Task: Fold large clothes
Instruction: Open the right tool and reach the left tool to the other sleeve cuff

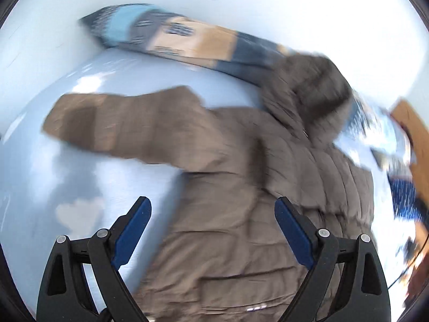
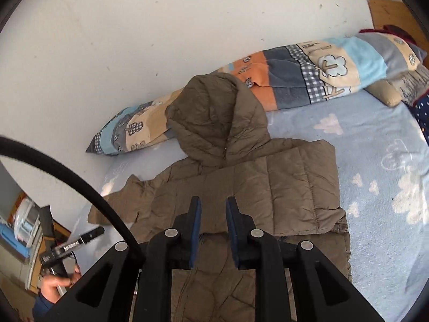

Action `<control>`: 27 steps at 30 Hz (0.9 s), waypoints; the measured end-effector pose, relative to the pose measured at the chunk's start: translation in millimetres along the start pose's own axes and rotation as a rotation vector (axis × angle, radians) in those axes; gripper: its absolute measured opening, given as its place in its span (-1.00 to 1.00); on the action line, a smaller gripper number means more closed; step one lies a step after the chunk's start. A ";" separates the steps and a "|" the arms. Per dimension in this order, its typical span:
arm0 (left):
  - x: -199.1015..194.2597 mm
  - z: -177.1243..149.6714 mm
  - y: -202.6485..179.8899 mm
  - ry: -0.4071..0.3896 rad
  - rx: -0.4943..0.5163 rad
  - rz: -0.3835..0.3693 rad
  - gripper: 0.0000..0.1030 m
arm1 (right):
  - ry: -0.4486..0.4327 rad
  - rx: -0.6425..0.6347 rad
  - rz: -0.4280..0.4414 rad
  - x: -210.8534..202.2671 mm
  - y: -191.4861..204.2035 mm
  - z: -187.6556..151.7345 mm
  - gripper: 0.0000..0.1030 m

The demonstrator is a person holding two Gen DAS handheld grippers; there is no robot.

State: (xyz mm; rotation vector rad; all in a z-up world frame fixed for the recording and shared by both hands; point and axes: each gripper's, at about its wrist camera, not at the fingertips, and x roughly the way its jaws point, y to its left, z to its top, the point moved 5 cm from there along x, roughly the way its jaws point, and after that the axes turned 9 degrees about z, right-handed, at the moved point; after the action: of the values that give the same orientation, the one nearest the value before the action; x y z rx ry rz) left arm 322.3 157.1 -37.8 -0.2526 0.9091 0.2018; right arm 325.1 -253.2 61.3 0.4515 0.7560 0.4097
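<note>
left claw (image 1: 213, 230) spread, blurred | right claw (image 2: 212, 230) narrow, empty | jacket (image 2: 241, 187) sharp

Garment: my brown quilted hooded jacket (image 2: 241, 187), puffy, with stitched panels.
Pose: it lies flat on the bed, hood (image 2: 214, 118) pointing toward the wall.
Right side: the sleeve is folded in over the body, leaving a straight edge.
Left side: the sleeve (image 1: 120, 126) stretches outward; this view is blurred.
Hood: it rests against the patchwork pillow (image 2: 295, 75).
</note>
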 end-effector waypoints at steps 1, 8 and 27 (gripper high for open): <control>1.3 2.6 16.5 0.006 -0.040 0.000 0.80 | 0.017 -0.028 -0.004 7.0 10.2 -3.7 -0.58; 49.7 20.3 129.6 0.063 -0.330 0.044 0.80 | 0.143 -0.166 -0.054 39.5 44.4 -42.3 -0.57; 127.0 74.0 276.0 0.080 -0.764 0.014 0.80 | 0.337 -0.204 -0.263 204.8 -4.0 -65.2 -0.57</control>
State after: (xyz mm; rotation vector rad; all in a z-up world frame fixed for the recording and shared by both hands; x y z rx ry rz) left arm 377.1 450.3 -131.6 -0.9657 0.8809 0.5540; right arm 413.3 -137.1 -96.8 0.0873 1.0738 0.3140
